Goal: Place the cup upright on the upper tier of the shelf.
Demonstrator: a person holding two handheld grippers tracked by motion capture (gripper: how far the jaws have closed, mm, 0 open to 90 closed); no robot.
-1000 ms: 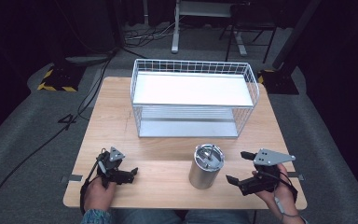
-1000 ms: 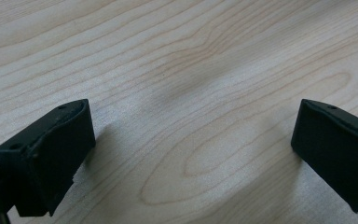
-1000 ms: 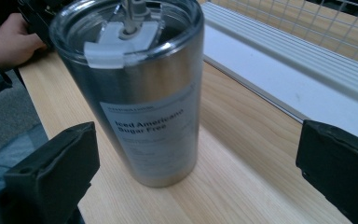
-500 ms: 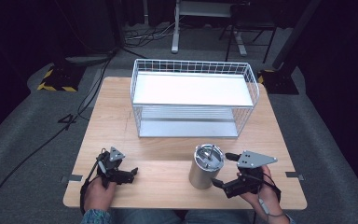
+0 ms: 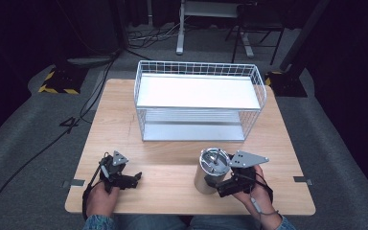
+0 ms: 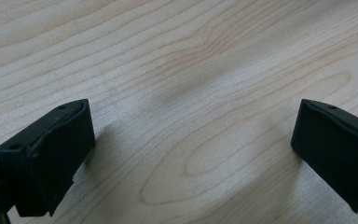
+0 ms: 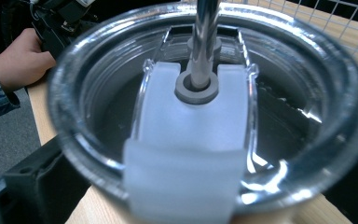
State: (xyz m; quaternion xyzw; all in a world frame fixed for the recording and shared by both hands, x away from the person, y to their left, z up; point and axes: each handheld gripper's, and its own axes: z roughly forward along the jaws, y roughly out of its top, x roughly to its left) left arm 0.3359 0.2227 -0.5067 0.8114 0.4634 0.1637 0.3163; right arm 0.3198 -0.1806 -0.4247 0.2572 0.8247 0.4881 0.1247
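While the left hand-held gripper (image 5: 135, 179) rests spread, the right hand-held gripper (image 5: 219, 188) has reached the tumbler (image 5: 210, 170), jaws apart.

A lab or studio: around the wooden table (image 5: 124, 120) lie grey carpet, trailing floor cables (image 5: 38, 148), hazard-striped stand feet (image 5: 57, 81) and dark surroundings.

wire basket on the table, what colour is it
White: the wire basket has white mesh walls and a white shelf panel. It shows best in the high view.

Denim sleeves (image 5: 96, 222) – 2 black tools, grey 3-cornered plates (image 5: 248, 158).
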